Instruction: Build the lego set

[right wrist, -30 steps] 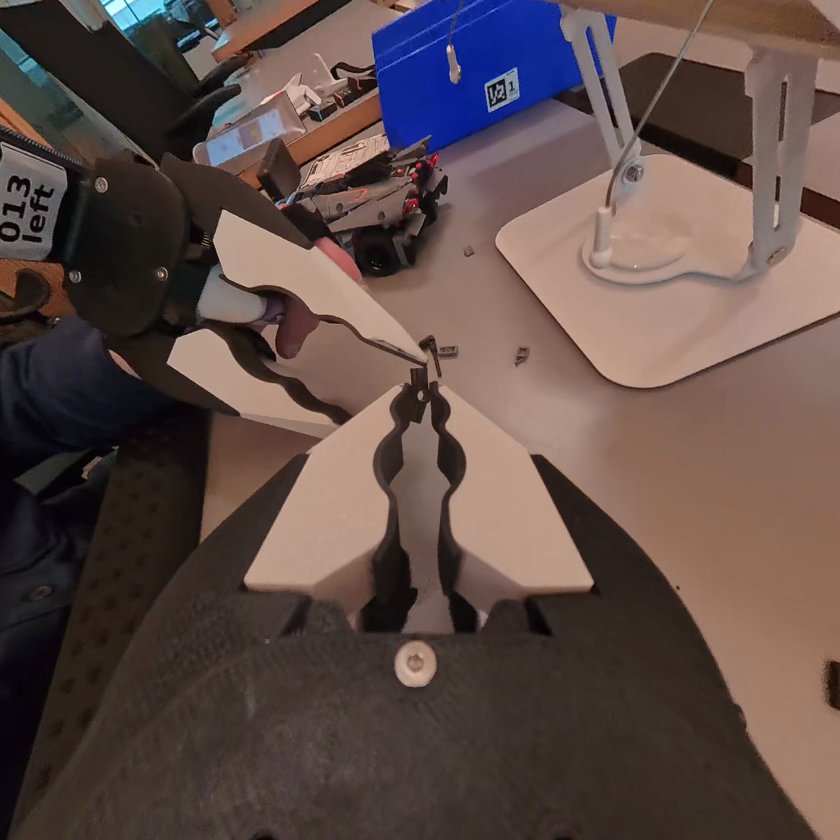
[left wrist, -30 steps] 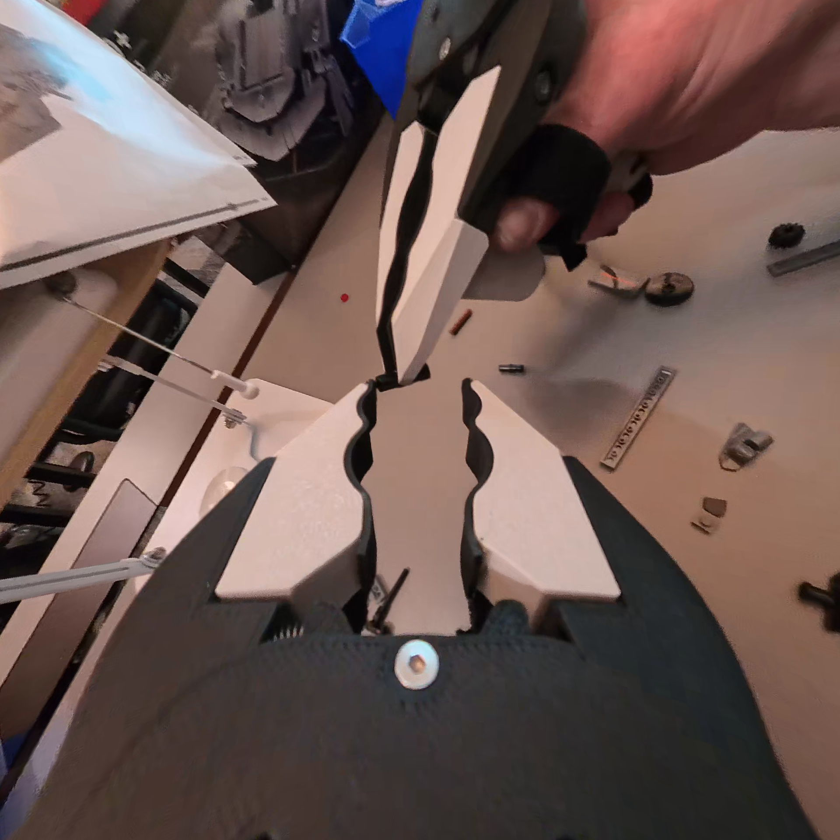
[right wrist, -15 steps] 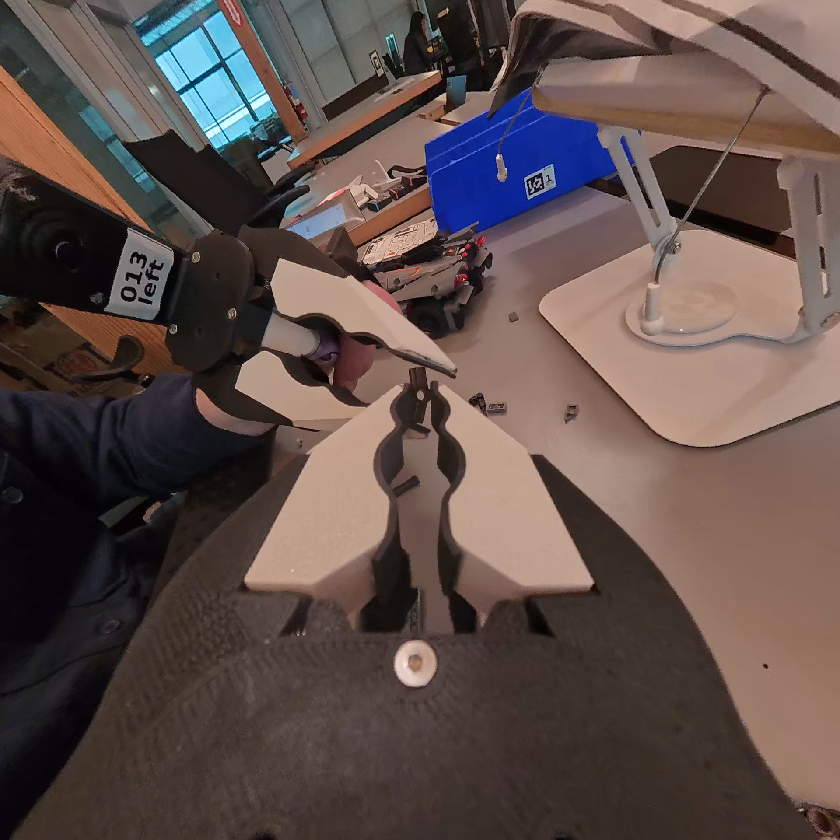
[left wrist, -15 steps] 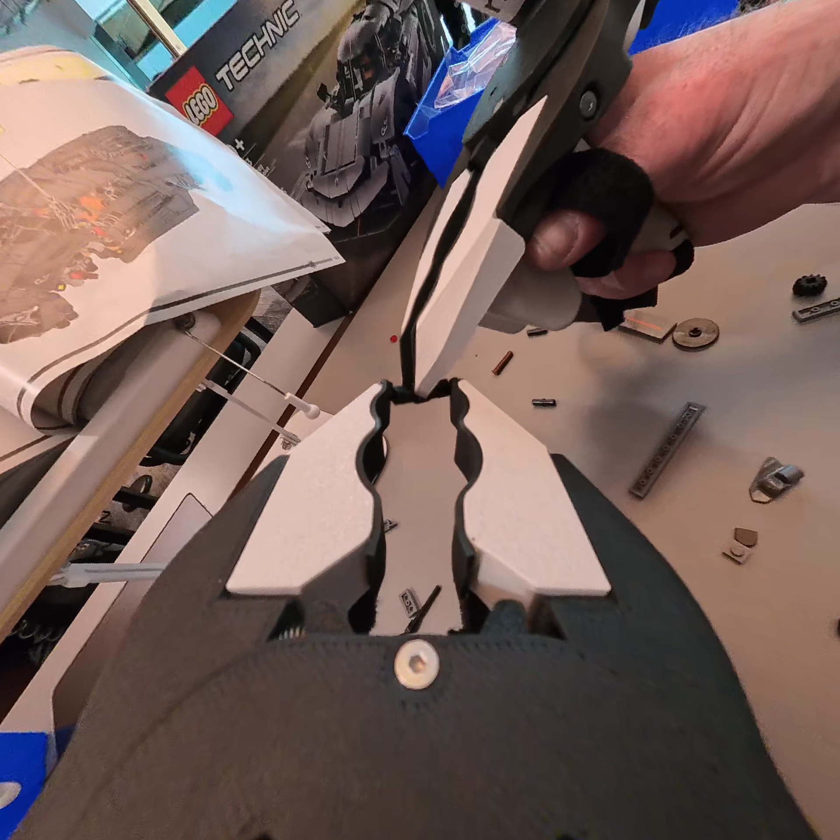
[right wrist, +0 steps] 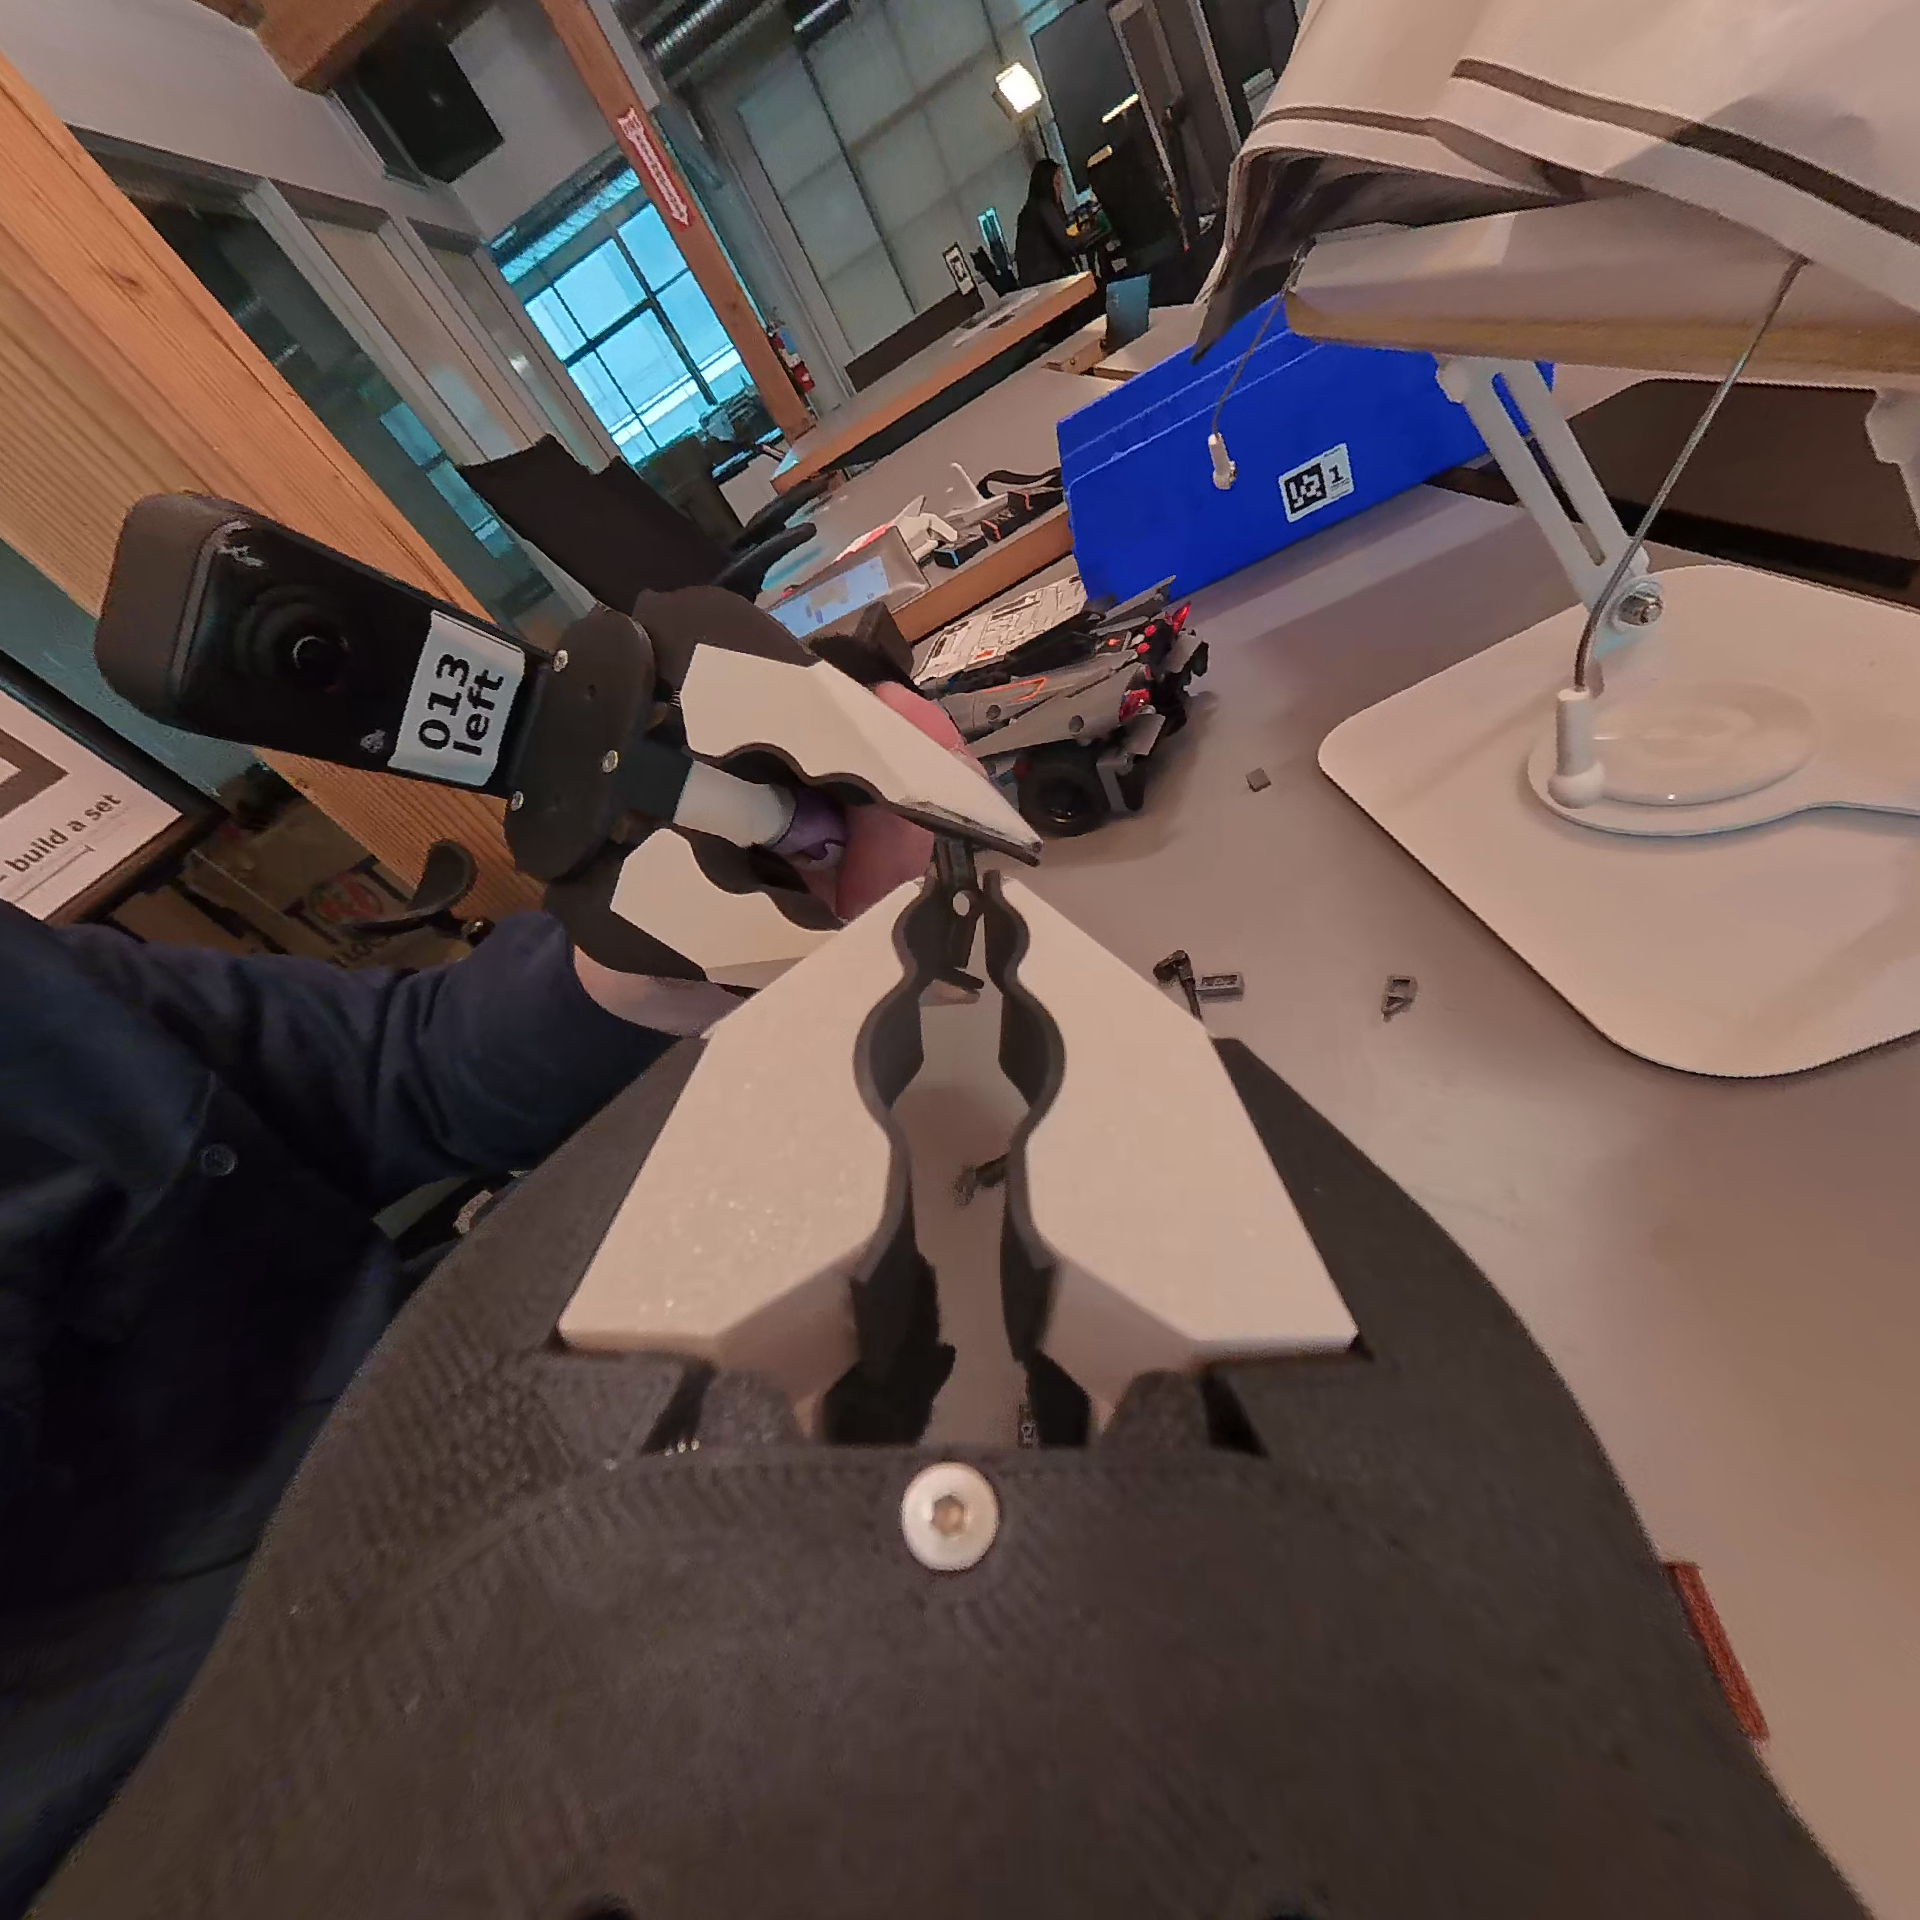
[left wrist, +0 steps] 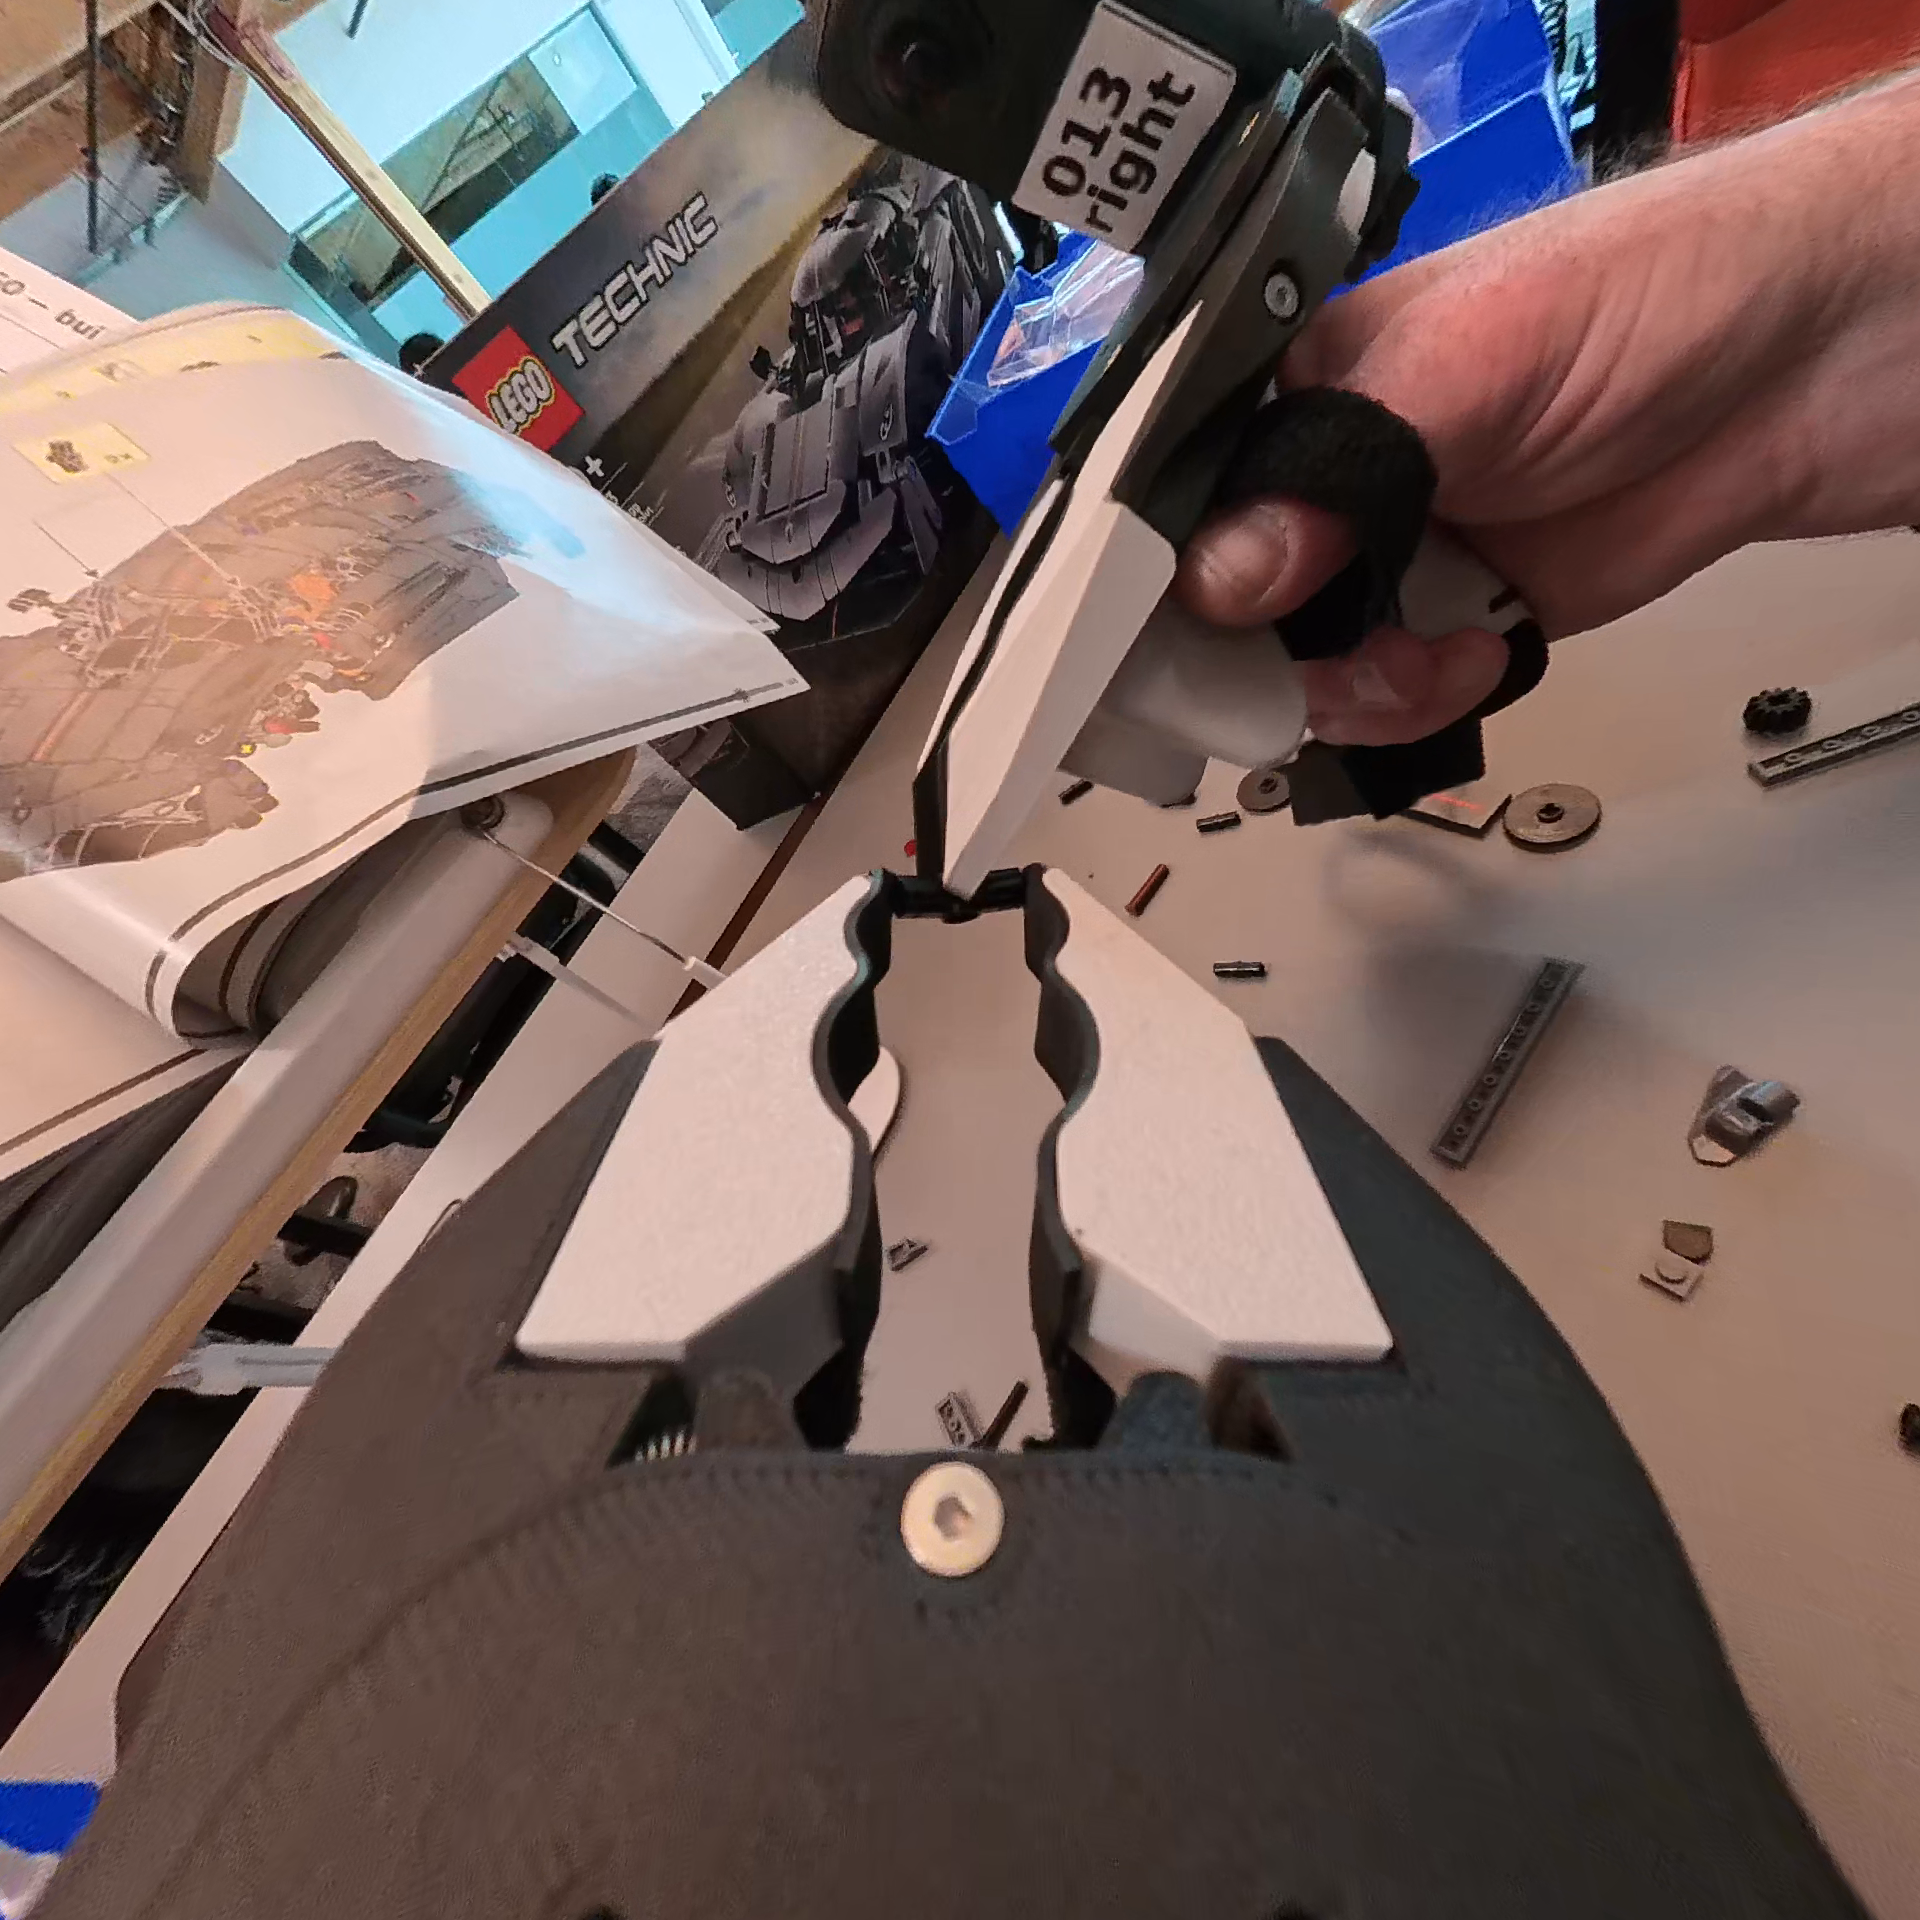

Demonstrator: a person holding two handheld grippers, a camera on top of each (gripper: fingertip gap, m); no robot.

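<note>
Two grippers meet mid-air: left gripper [left wrist: 954, 902] pinches small black piece [left wrist: 951, 906] crosswise at tips; right gripper [right wrist: 961, 902] clamps same piece, likely mating parts above table [left wrist: 1558, 1039].

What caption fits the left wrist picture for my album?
Both grippers, left gripper and right gripper, pinch one small black piece above the table.

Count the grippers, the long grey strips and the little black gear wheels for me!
Hand-held grippers: 2 (left gripper, right gripper)
Long grey studded strips: 2
Small black gear wheel: 1
Total: 5
</note>
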